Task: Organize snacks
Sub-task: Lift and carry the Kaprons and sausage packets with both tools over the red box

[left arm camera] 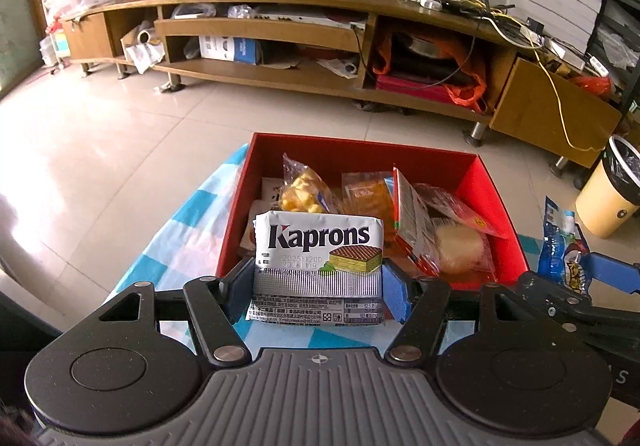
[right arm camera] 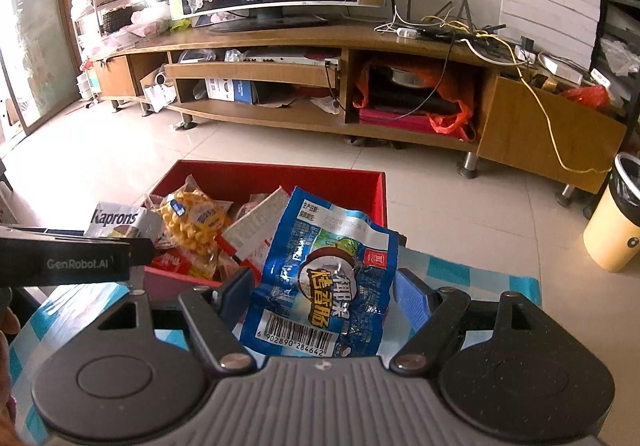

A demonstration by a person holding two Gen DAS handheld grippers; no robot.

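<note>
A red box (left arm camera: 472, 173) (right arm camera: 376, 197) with several snack packets sits on a blue-checked cloth (left arm camera: 192, 230). My left gripper (left arm camera: 318, 282) is shut on a white Kaprons wafer packet (left arm camera: 320, 246) and holds it upright at the box's near edge; the packet also shows in the right wrist view (right arm camera: 116, 219). My right gripper (right arm camera: 324, 298) is shut on a blue snack packet (right arm camera: 320, 278), held upright near the box's near right side. That packet shows in the left wrist view (left arm camera: 560, 250). A yellow puffed-snack bag (left arm camera: 304, 189) (right arm camera: 192, 217) lies in the box.
A long wooden TV stand (left arm camera: 320, 25) (right arm camera: 320, 57) with a monitor and cables stands across the tiled floor. A cream waste bin (left arm camera: 608, 193) (right arm camera: 612, 221) stands at the right. The left gripper's body (right arm camera: 64, 262) shows at the left in the right wrist view.
</note>
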